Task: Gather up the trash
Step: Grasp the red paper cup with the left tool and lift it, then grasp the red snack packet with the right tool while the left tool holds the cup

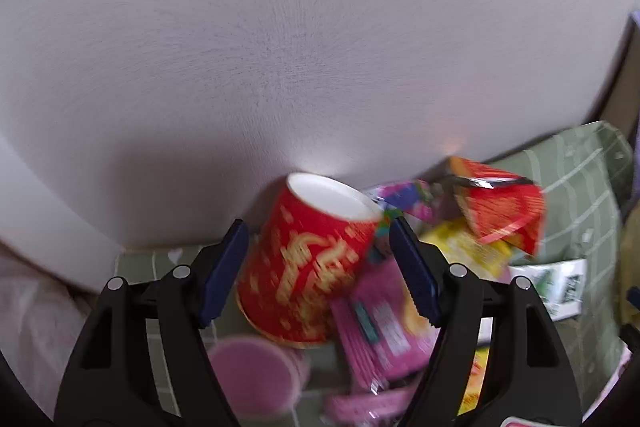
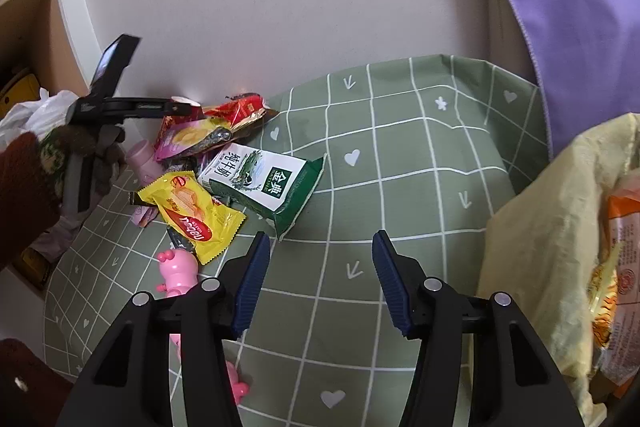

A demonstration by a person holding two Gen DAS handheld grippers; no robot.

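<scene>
Left gripper (image 1: 318,269): my jaws stand wide apart, one on each side of a red paper cup (image 1: 308,263) with gold lettering. The left pad (image 1: 224,277) sits just beside the cup wall; whether it touches I cannot tell, as the frame is blurred. The right pad (image 1: 414,277) is clear of the cup, over a pink wrapper (image 1: 384,323). Nothing is clamped.

Cup orientation: upside down and tilted. White base points to the upper centre of the frame, toward the wall (image 1: 280,27); the wider rim is toward the lower centre. Long axis runs roughly bottom to top, leaning a little right at the top.

Around the cup, left wrist view: a pink round lid or cup (image 1: 252,375) at lower centre-left, a red snack bag (image 1: 504,211) at right, a yellow wrapper (image 1: 464,247) below it. All lie on the counter's green grid-pattern cloth (image 1: 580,195).

Right gripper (image 2: 318,281): my jaws are released and wide, with only green cloth (image 2: 400,155) between them. Nothing held, nothing touched.

Right wrist view, left of centre: a green-and-white milk carton (image 2: 266,185) lies on its side, long axis running from upper left to lower right. Just beside it is a yellow wafer wrapper (image 2: 196,213). A pink toy (image 2: 178,269) lies near my left pad. The trash pile sits against the wall at upper left. A pale yellow bag (image 2: 552,227) is at the right edge, a purple cloth (image 2: 560,7) at upper right.
</scene>
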